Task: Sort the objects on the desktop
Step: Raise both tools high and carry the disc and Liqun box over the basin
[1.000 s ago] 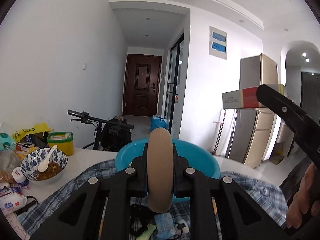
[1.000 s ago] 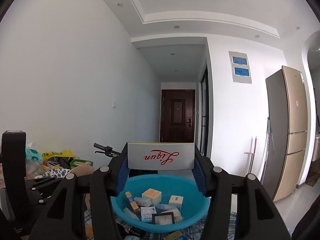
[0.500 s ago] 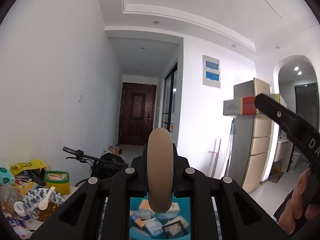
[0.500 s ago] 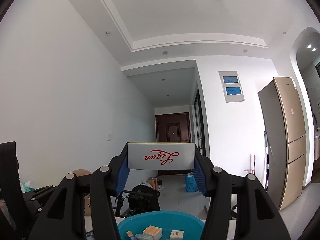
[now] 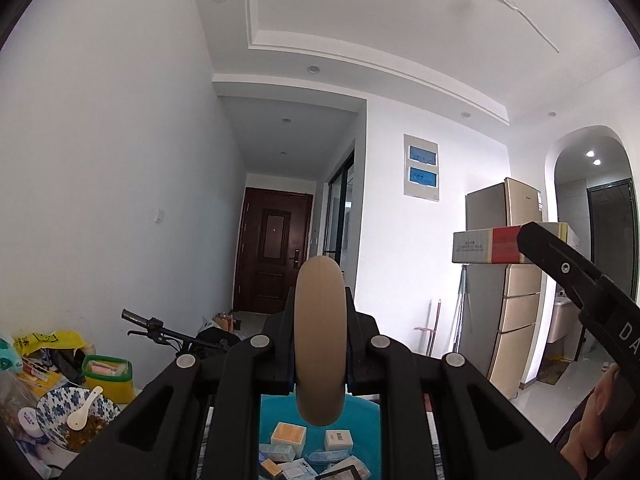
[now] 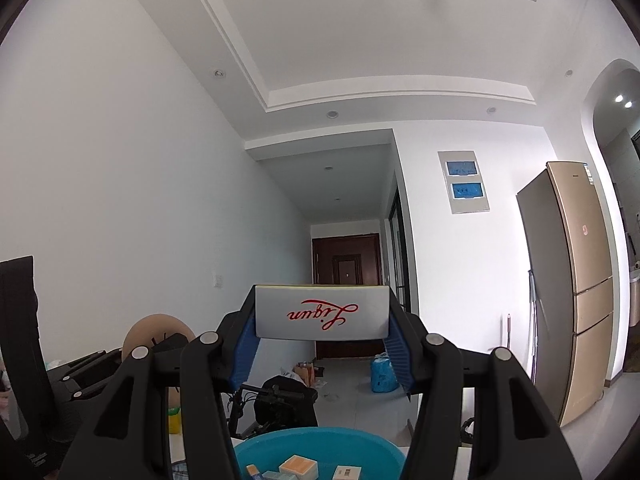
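Observation:
In the left wrist view my left gripper (image 5: 320,344) is shut on a flat tan disc (image 5: 320,300), seen edge-on and held upright above a blue basin (image 5: 266,420). Several small boxes (image 5: 288,434) lie in the basin. My right gripper (image 6: 322,334) is shut on a grey box (image 6: 322,312) with red script printed upside down, and its blue pads press the box's two ends. That box (image 5: 486,246) also shows at the right of the left wrist view, level with the disc. The basin (image 6: 256,450) lies low under both grippers.
A patterned bowl (image 5: 52,408) with a white spoon, a green-rimmed yellow tub (image 5: 106,376) and packets crowd the table's left side. A bicycle handlebar (image 5: 160,330) stands behind the table. A tall fridge (image 5: 516,280) is at the right. A hand (image 5: 600,420) grips the right tool.
Both grippers have risen and tipped upward, so the basin and table have sunk toward the bottom of both views. Both grips are unchanged. Little has moved in the last half second.

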Demonstrator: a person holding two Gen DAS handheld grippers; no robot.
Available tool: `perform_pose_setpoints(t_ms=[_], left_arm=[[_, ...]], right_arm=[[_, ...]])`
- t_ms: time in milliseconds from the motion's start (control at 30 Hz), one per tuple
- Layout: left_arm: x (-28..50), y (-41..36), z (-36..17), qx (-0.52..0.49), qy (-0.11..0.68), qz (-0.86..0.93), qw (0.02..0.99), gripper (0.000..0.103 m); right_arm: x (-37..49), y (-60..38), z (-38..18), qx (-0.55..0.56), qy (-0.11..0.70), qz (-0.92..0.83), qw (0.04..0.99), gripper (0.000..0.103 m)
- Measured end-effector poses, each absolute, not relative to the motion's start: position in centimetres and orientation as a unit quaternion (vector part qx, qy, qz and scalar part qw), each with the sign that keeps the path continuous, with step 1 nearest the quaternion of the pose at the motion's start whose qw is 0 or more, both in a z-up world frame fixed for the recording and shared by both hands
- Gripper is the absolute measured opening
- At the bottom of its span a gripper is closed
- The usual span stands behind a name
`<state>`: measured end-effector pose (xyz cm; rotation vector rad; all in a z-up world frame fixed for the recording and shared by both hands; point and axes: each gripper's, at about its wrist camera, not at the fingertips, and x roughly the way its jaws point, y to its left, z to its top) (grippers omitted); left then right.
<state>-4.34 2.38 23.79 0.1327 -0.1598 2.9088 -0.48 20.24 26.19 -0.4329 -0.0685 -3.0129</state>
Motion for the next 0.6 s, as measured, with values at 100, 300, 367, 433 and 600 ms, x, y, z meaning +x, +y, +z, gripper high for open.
perform_pose_setpoints(t_ms=[100, 300, 367, 433, 600], left_arm=[[-3.9, 2.5, 23.6, 0.051, -0.049, 0.991, 0.111, 0.017], [-3.7, 2.7, 23.4, 0.048, -0.045, 0.991, 0.114, 0.017], [-3.8, 2.6, 23.4, 0.045, -0.046, 0.991, 0.115, 0.017], [-4.0, 2.5, 23.3, 0.043, -0.048, 0.991, 0.115, 0.017], [-4.6, 2.4, 23.8, 0.051, -0.053, 0.99, 0.121, 0.017]], right_arm=[[-0.2, 20.0, 26.2, -0.148, -0.021, -0.988, 0.037, 0.054], [-1.1, 19.1, 26.0, -0.138, -0.014, -0.989, 0.049, 0.054], [-1.3, 18.8, 25.9, -0.136, -0.009, -0.989, 0.052, 0.054], [-1.4, 18.7, 25.8, -0.135, -0.008, -0.989, 0.053, 0.054], [-1.5, 18.8, 25.7, -0.131, -0.011, -0.99, 0.055, 0.054]])
